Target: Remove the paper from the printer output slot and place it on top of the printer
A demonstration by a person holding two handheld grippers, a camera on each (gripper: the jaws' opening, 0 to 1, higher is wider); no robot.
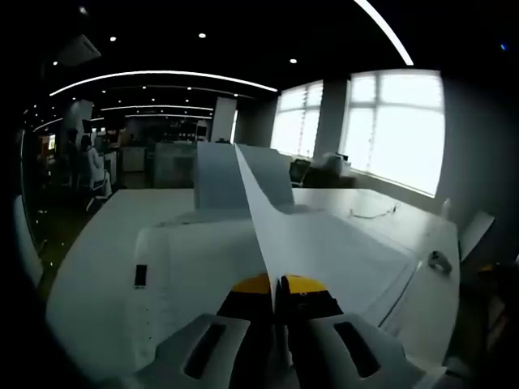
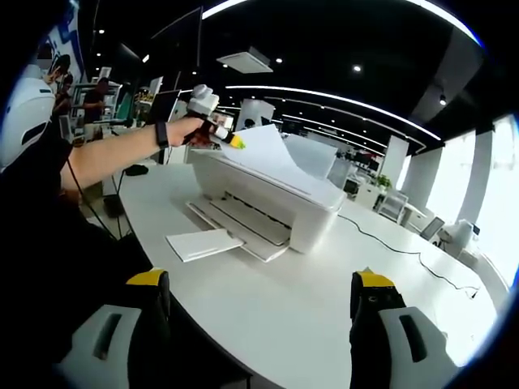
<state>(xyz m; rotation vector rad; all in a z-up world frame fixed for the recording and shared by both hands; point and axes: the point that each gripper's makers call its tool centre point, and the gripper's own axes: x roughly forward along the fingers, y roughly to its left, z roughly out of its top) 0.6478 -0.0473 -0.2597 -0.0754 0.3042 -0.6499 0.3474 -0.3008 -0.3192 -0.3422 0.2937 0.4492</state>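
Note:
In the right gripper view a white printer [image 2: 272,203] stands on the white table [image 2: 324,308], its output tray [image 2: 243,223] folded out toward me. The left gripper [image 2: 229,139], held in a hand, is shut on the corner of a white paper sheet [image 2: 272,158] that lies over the printer's top. In the left gripper view the yellow-tipped left gripper [image 1: 276,285] pinches the paper sheet [image 1: 324,243], which spreads over the printer top [image 1: 195,259]. The right gripper [image 2: 259,316] hangs open above the table, well short of the printer, with nothing between its jaws.
A flat white stack [image 2: 203,243] lies on the table at the end of the output tray. A black cable [image 2: 397,243] runs across the table behind the printer. A person's arm [image 2: 113,158] reaches in from the left. Office chairs [image 2: 401,207] and bright windows [image 1: 397,130] stand beyond.

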